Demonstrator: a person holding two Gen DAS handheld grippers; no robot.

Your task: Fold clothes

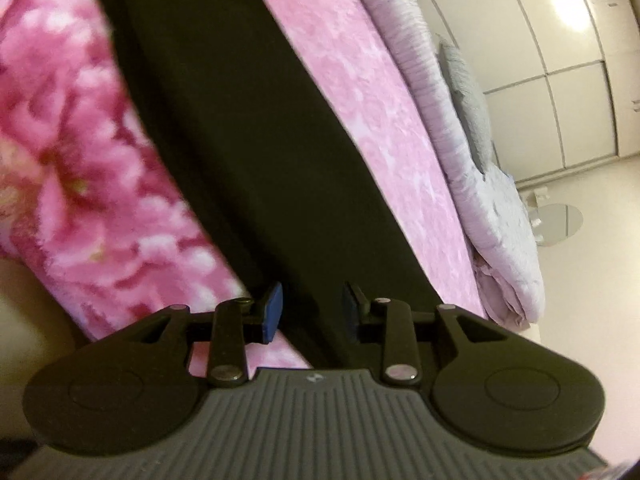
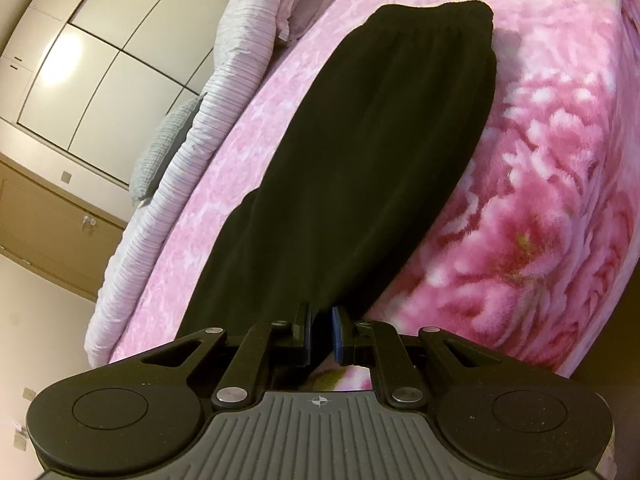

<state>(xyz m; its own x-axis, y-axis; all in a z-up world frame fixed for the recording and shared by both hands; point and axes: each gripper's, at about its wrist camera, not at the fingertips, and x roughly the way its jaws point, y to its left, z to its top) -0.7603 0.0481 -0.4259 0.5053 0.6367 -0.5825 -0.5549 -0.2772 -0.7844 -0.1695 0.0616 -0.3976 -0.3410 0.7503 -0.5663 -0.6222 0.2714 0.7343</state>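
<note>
The black trousers [image 2: 360,168] lie stretched along the pink floral blanket [image 2: 540,220], their long axis running straight ahead of both my tools — waistband at the far end, near hem at my fingertips. My right gripper [image 2: 321,332] pinches that near end almost closed, while my left gripper [image 1: 311,310] stands parted over the cloth — clamping nothing.

Left claw [image 1: 312,308] stands open over black trousers [image 1: 248,152] lying on a pink floral blanket [image 1: 72,168].

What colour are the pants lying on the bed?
Black. The pants show best in the right wrist view, on the pink flowery blanket.
</note>
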